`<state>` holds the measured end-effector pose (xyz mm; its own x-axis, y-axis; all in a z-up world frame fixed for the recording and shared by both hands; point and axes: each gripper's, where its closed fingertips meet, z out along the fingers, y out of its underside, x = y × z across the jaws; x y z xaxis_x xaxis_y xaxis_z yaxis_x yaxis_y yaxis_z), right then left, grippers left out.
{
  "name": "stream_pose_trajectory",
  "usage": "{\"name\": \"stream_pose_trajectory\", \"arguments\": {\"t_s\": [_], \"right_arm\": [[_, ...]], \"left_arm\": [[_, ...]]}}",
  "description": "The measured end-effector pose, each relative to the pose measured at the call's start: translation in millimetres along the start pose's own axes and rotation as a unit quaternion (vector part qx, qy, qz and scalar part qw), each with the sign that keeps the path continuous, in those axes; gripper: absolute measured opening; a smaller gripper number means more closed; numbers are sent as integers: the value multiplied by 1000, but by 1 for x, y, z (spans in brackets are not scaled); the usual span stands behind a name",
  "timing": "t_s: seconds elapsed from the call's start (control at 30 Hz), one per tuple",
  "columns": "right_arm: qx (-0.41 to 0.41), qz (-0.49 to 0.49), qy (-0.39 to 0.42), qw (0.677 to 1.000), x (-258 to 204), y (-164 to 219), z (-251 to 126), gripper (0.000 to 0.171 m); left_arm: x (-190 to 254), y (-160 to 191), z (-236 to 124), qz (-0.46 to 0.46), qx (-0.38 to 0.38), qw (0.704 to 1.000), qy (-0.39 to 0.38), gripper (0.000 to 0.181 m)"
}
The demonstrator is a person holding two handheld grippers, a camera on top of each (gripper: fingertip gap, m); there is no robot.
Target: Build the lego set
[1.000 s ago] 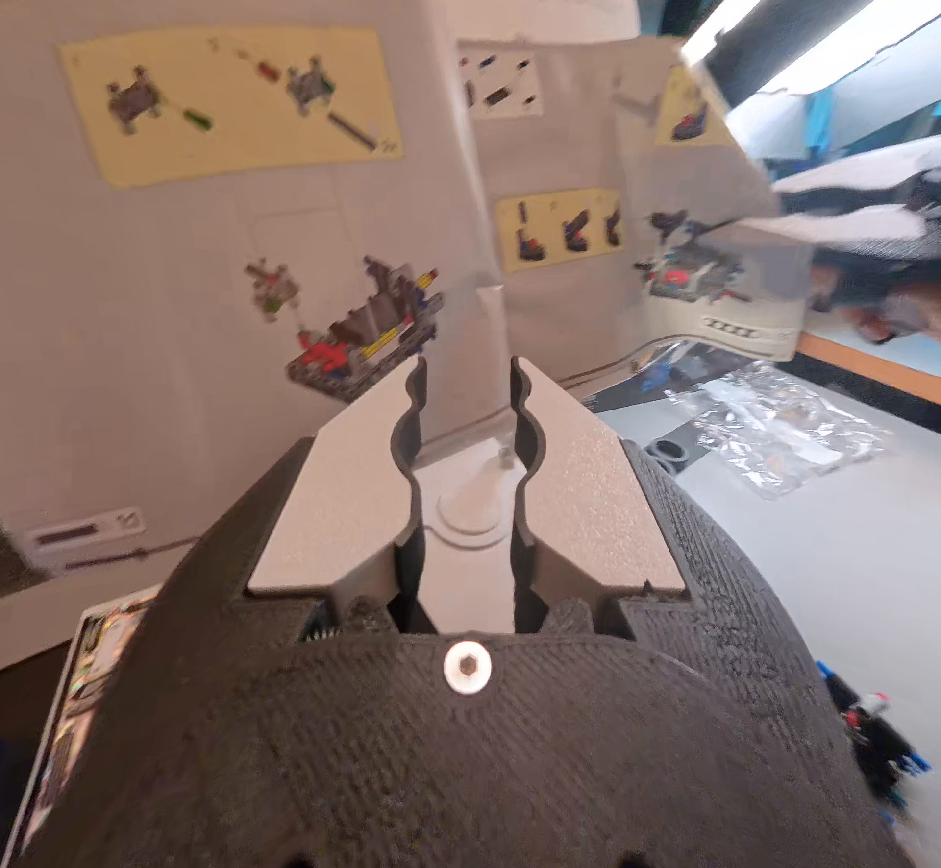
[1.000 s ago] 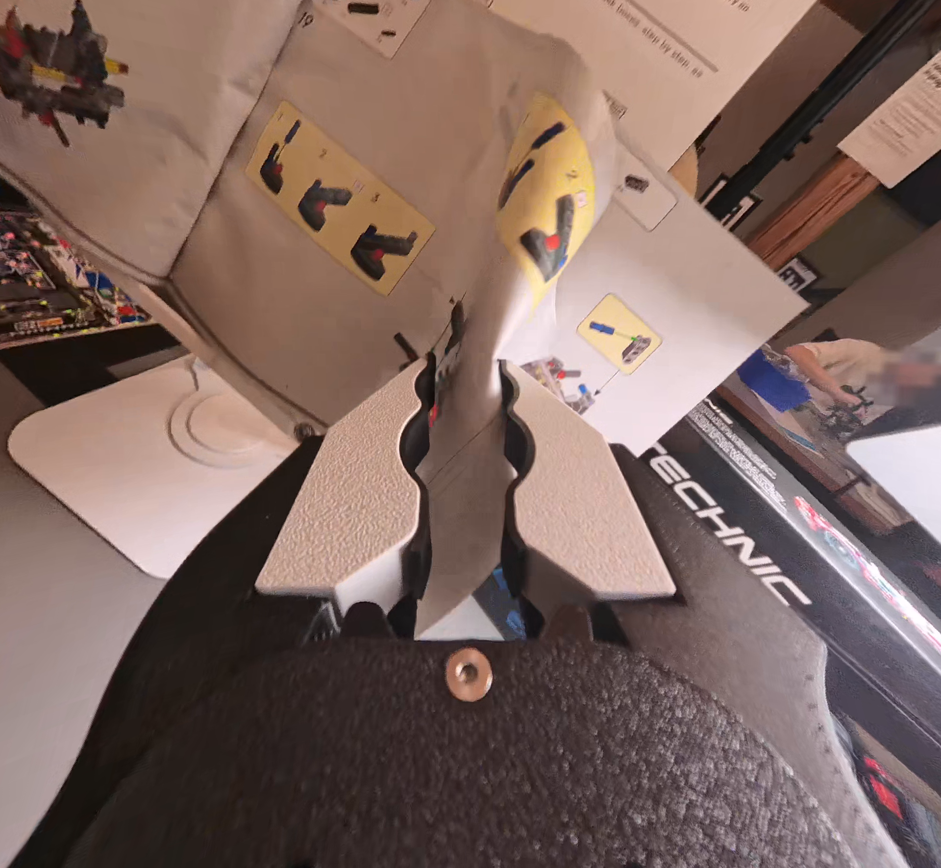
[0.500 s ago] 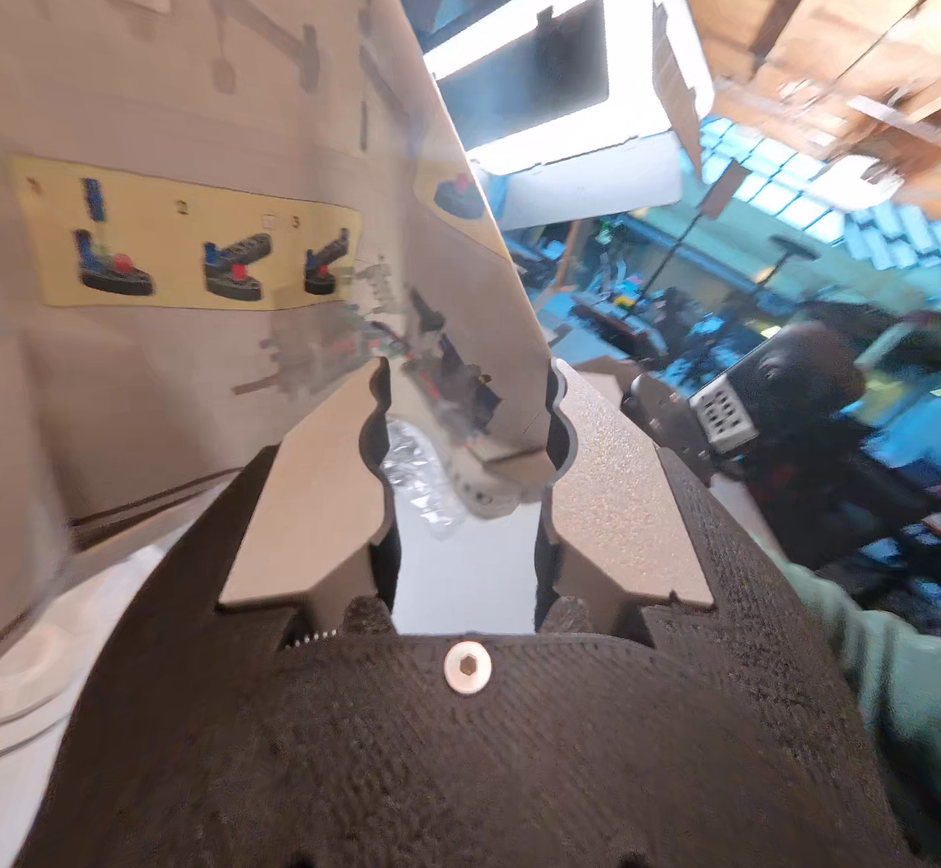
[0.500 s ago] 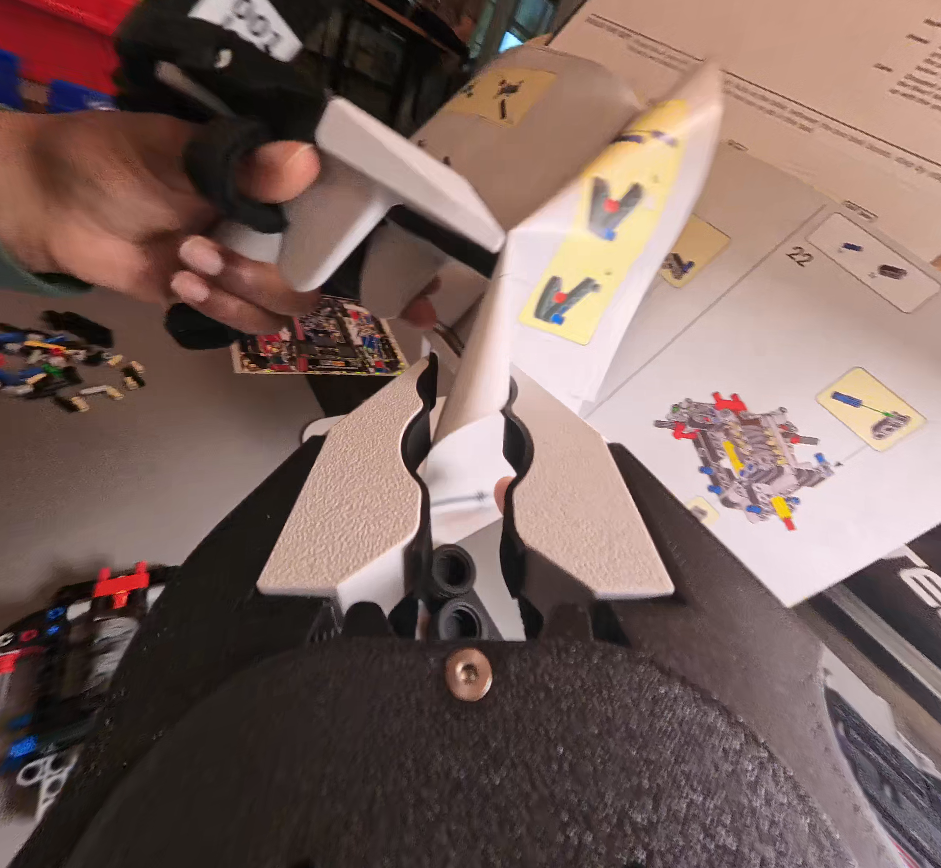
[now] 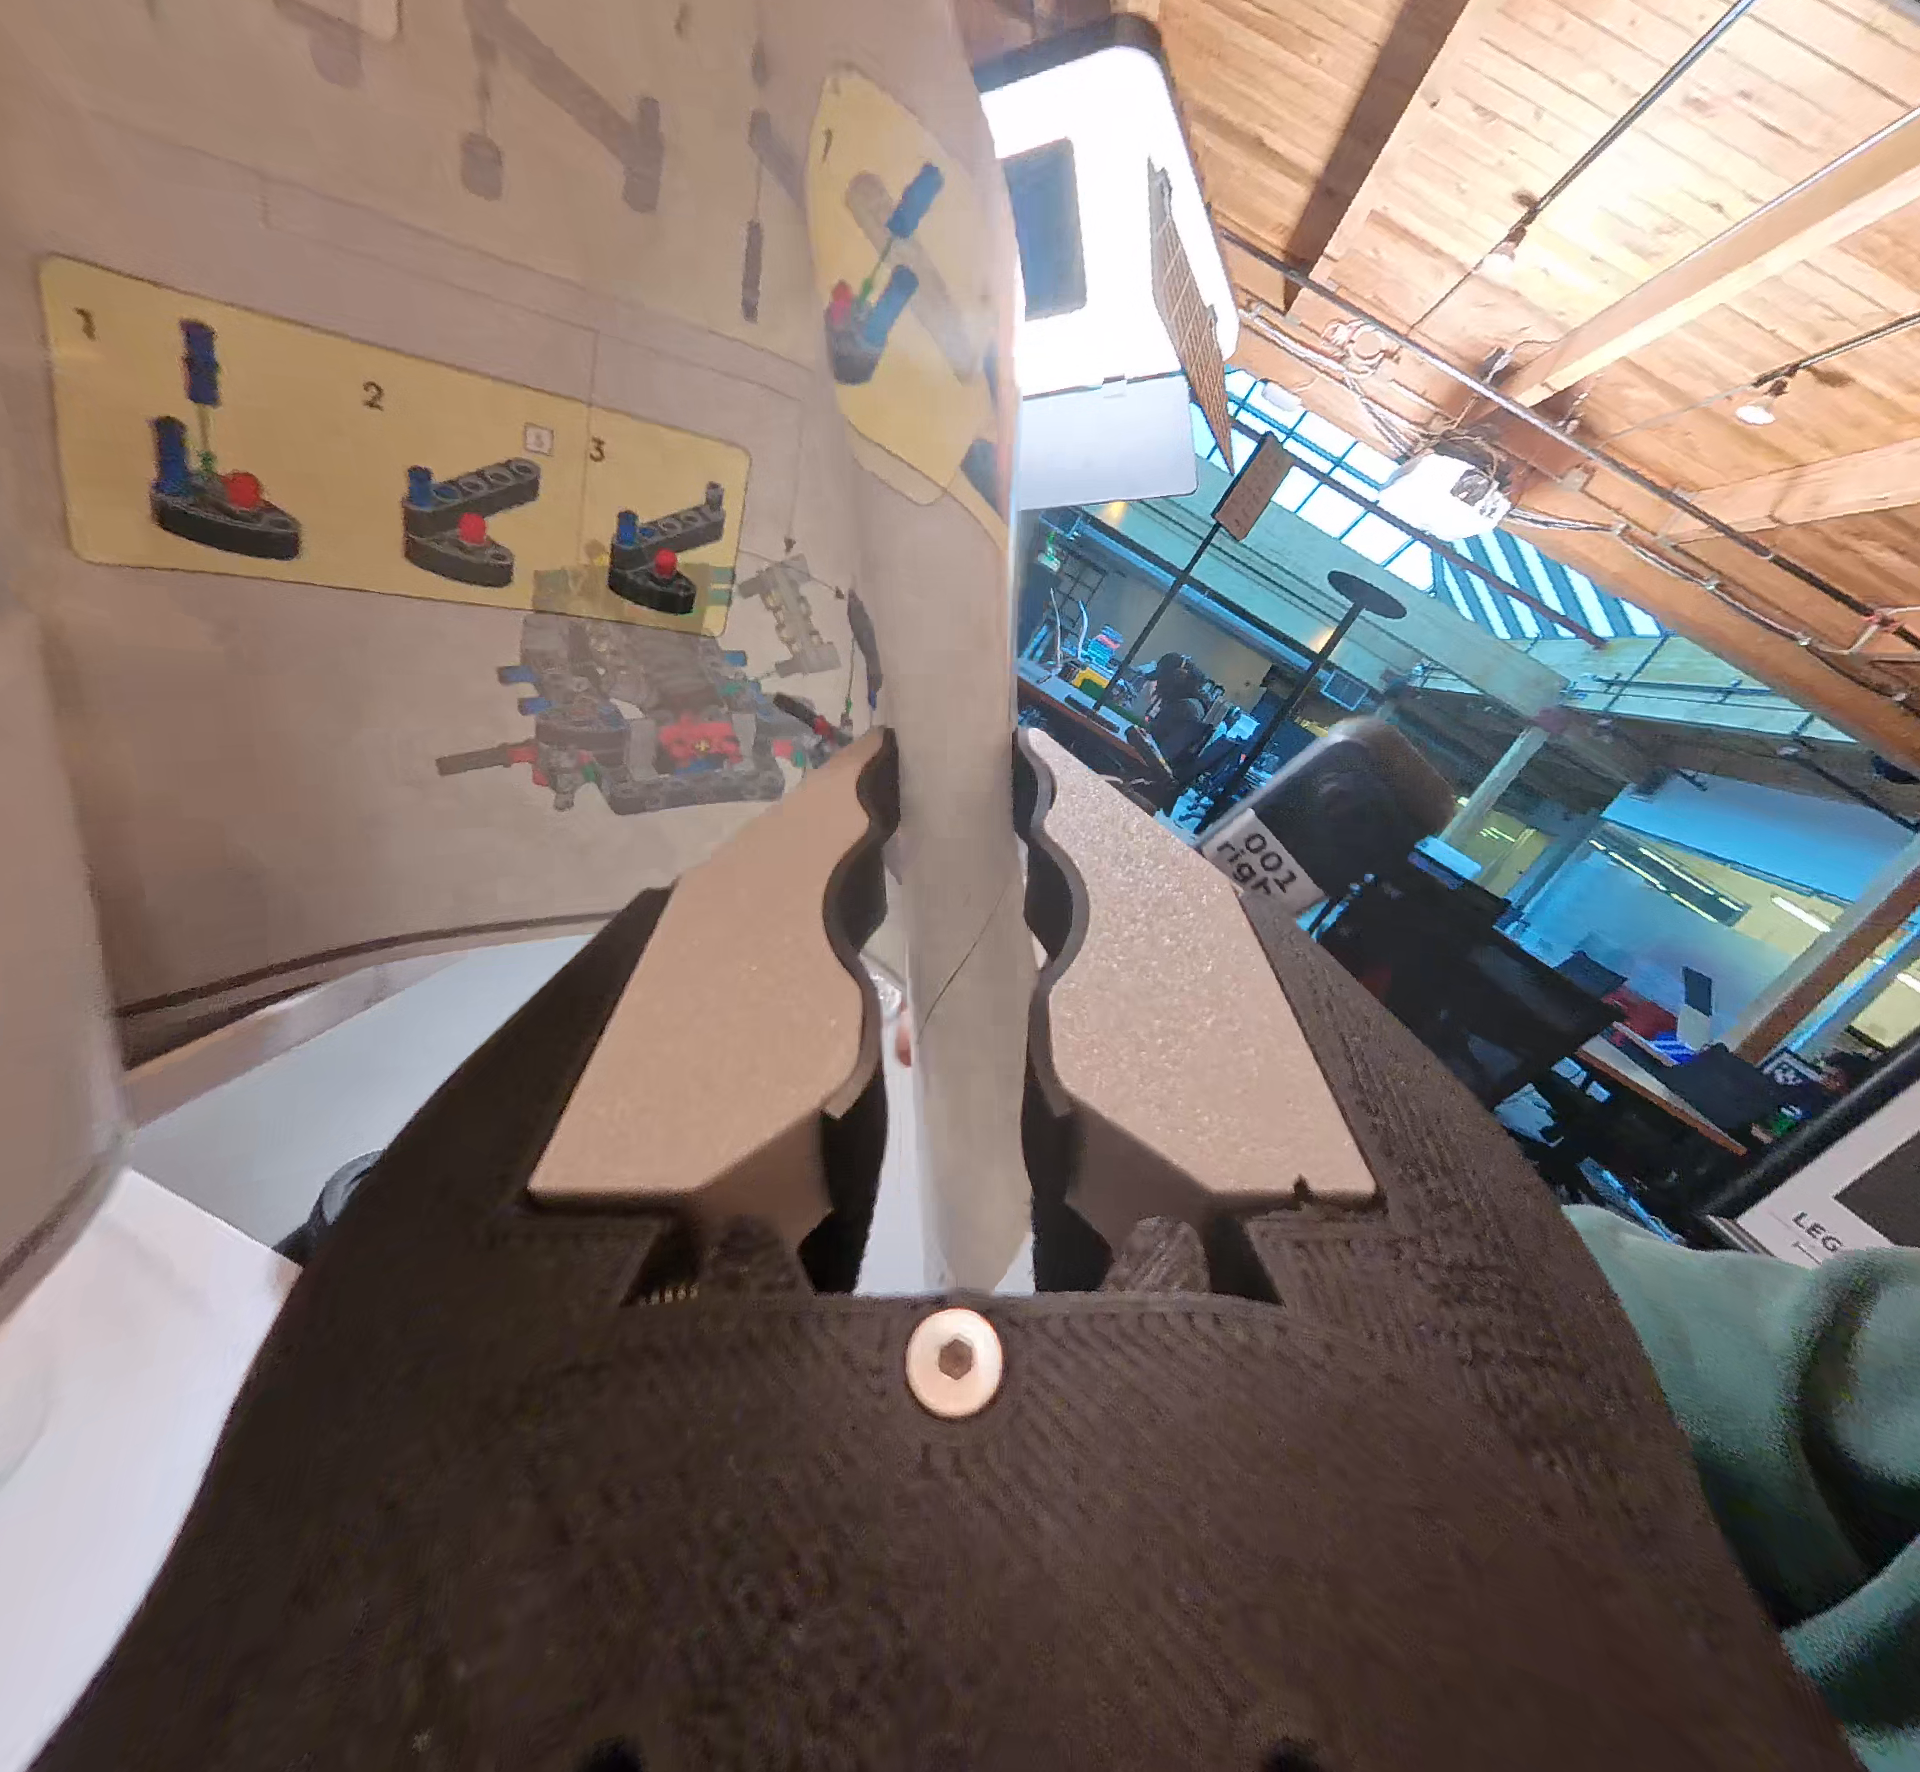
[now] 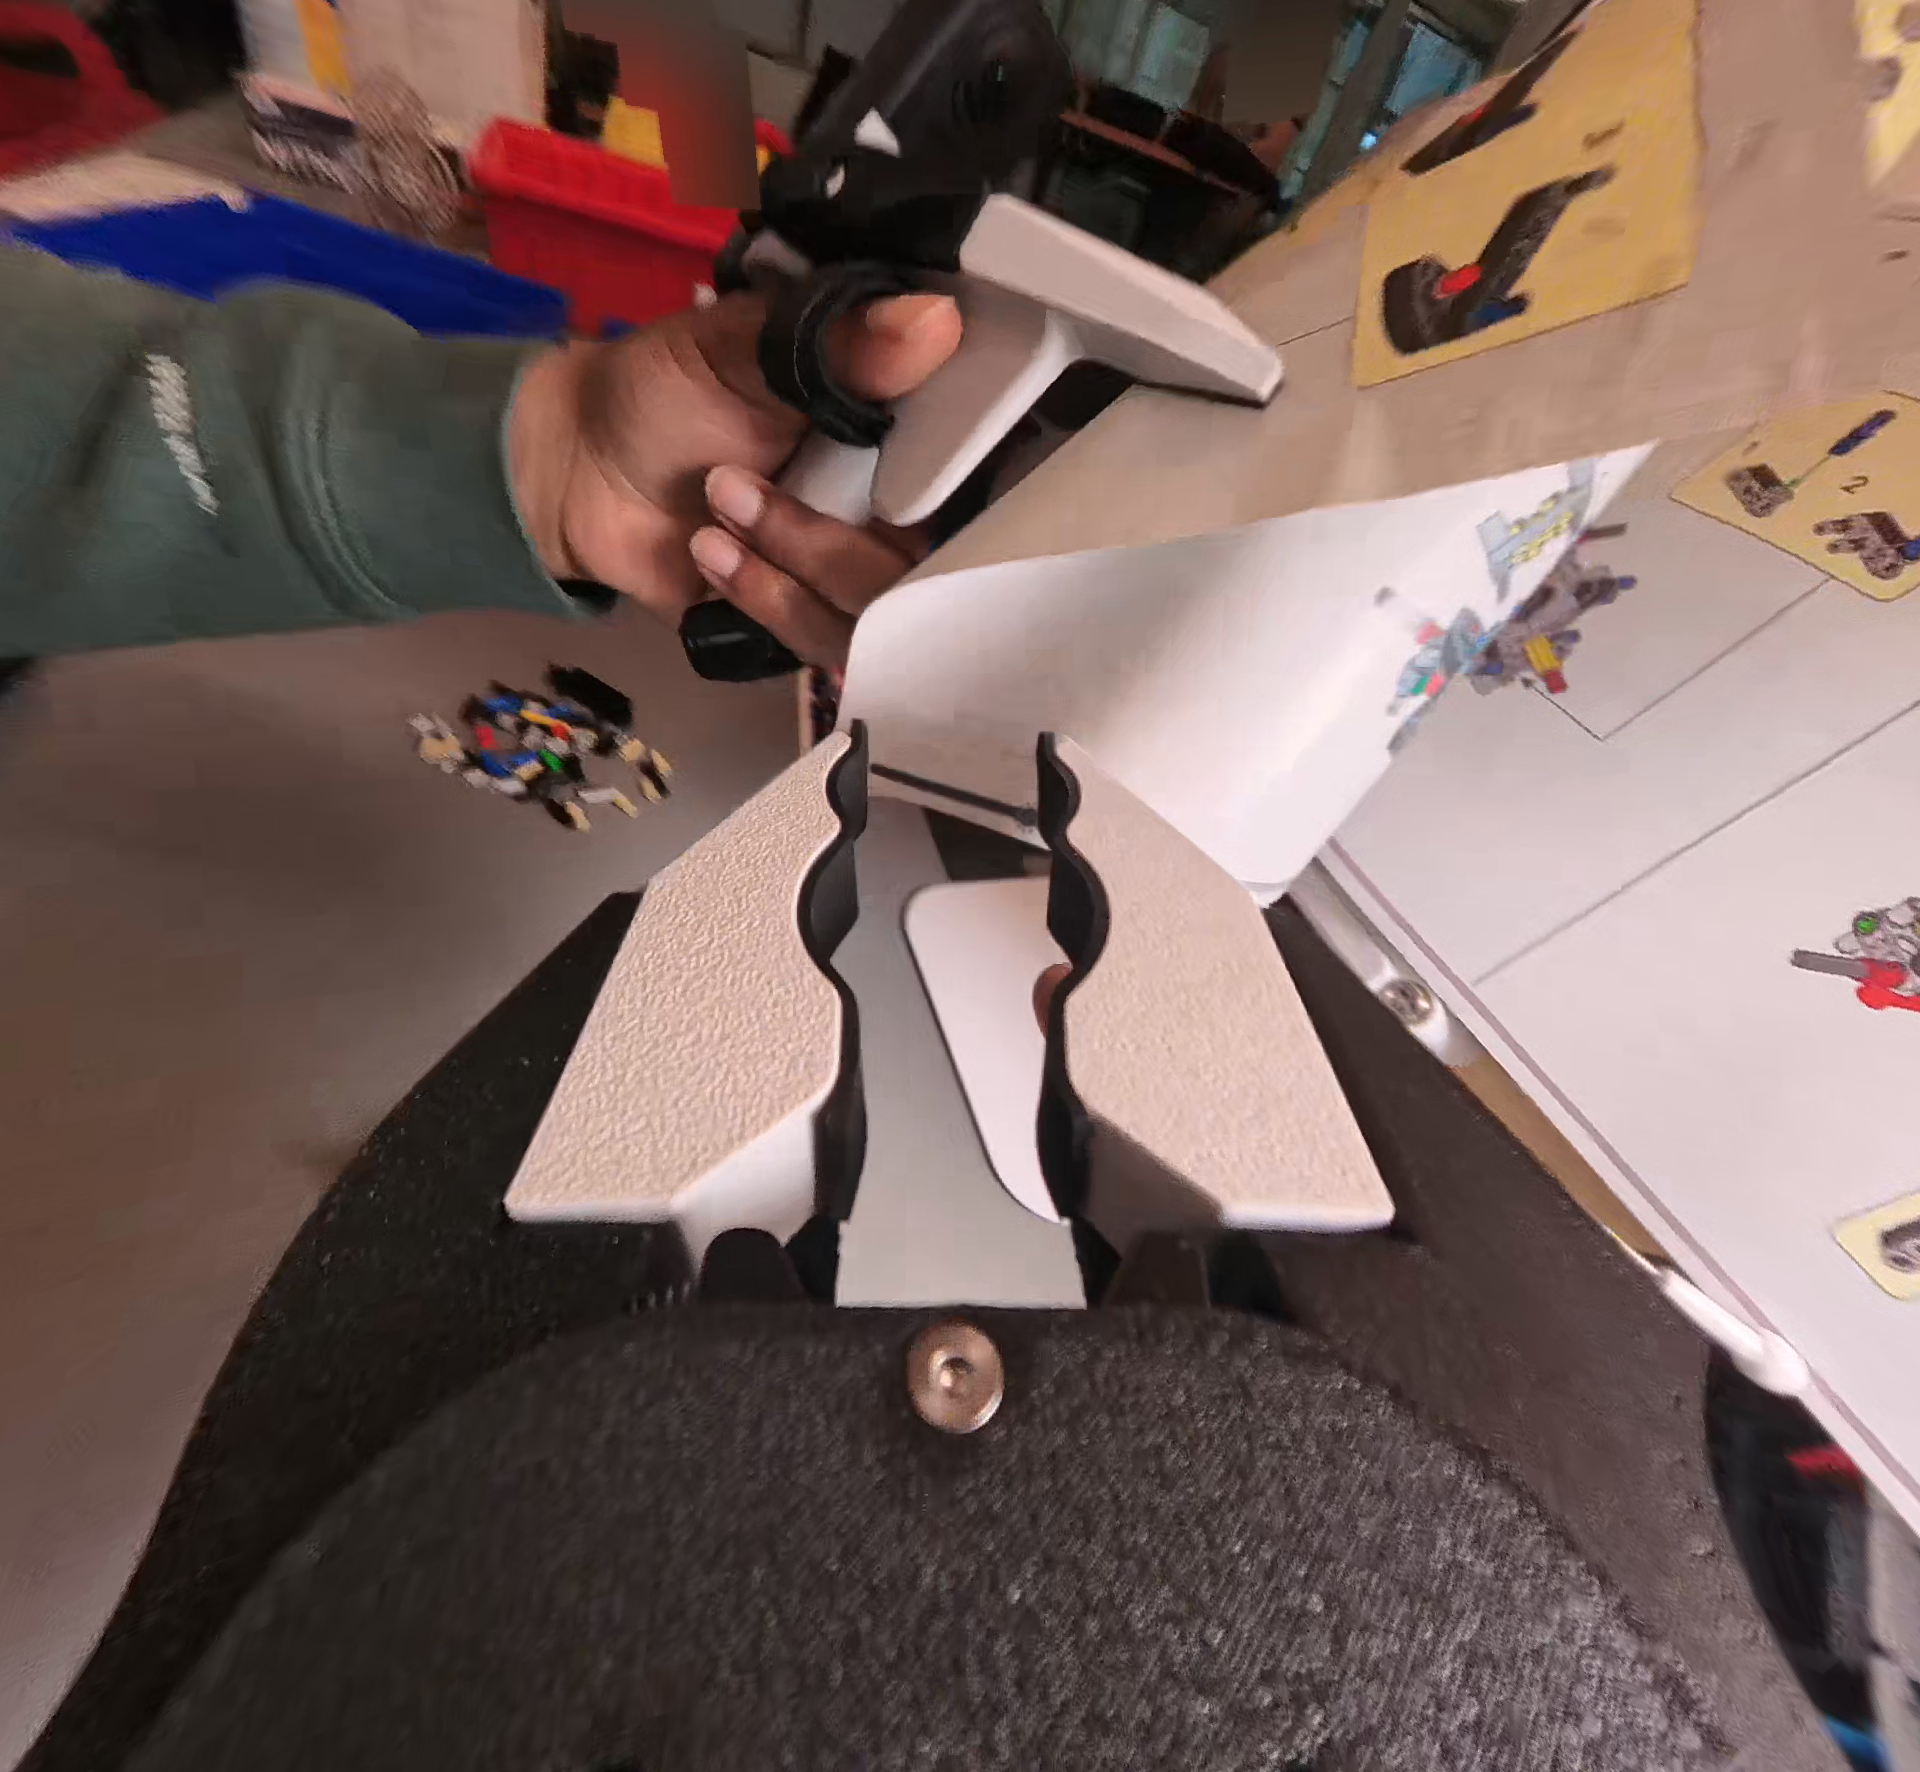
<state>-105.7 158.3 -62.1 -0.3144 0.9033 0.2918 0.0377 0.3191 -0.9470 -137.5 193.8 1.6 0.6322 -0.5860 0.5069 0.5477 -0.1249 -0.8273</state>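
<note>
The Lego instruction booklet (image 5: 416,579) stands open in front of me. My left gripper (image 5: 956,746) is shut on the edge of one curled page (image 5: 966,1047), which runs between its fingers. In the right wrist view that gripper (image 6: 1247,372) grips the lifted page (image 6: 1143,662) from above, held by a hand (image 6: 644,475). My right gripper (image 6: 945,751) is open and empty, its tips just short of the page's lower edge. A small heap of loose Lego pieces (image 6: 540,746) lies on the grey table to the left.
The booklet's other pages (image 6: 1662,891) lie on a white stand whose base plate (image 6: 977,995) sits under my right gripper. A red bin (image 6: 582,205) and a blue bin (image 6: 312,257) stand behind. The right gripper's black body (image 5: 1340,808) and a green sleeve (image 5: 1766,1359) are at right. Tip to tip, the grippers are about 8 cm apart.
My right gripper has let go of the page and opened. My left gripper has closed on that page and holds it up. Both views have swung round.
</note>
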Motion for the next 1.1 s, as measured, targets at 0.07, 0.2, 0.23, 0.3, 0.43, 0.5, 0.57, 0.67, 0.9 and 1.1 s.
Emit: {"name": "stream_pose_trajectory", "arguments": {"t_s": [0.07, 0.2, 0.23, 0.3, 0.43, 0.5, 0.57, 0.67, 0.9, 1.1], "right_arm": [[57, 65, -35, 996, 2, -23, -8, 30], [64, 89, 83, 991, 66, -34, -9, 26], [32, 79, 110, 990, 78, -27, -3, 26], [-34, 60, 113, 991, 83, -13, 19, 35], [-81, 53, 78, 992, 69, -9, 63, 46], [-89, 39, 81, 992, 66, -10, 75, 46], [-88, 43, 82, 992, 64, -10, 82, 45], [-84, 57, 92, 991, 64, -11, 89, 44], [-90, 68, 107, 988, 64, -12, 94, 43], [-96, 66, 108, 987, 60, -9, 90, 43]], "left_arm": [[1, -8, -13, 5, 8, 1000, 3, 19], [1, -23, -40, -3, 27, 1000, 10, 20], [1, -26, -46, -5, 31, 999, 11, 21], [2, -31, -57, -8, 38, 999, 15, 22], [12, -35, -80, 7, 31, 999, 25, 41], [17, -33, -94, 59, 17, 998, 7, 51], [18, -23, -106, 130, -17, 991, -29, 57], [19, -1, -117, 196, -76, 976, -60, 66], [-3, -4, -145, 306, -57, 927, -209, 3], [9, -18, -152, 287, -13, 938, -192, 0]]}}
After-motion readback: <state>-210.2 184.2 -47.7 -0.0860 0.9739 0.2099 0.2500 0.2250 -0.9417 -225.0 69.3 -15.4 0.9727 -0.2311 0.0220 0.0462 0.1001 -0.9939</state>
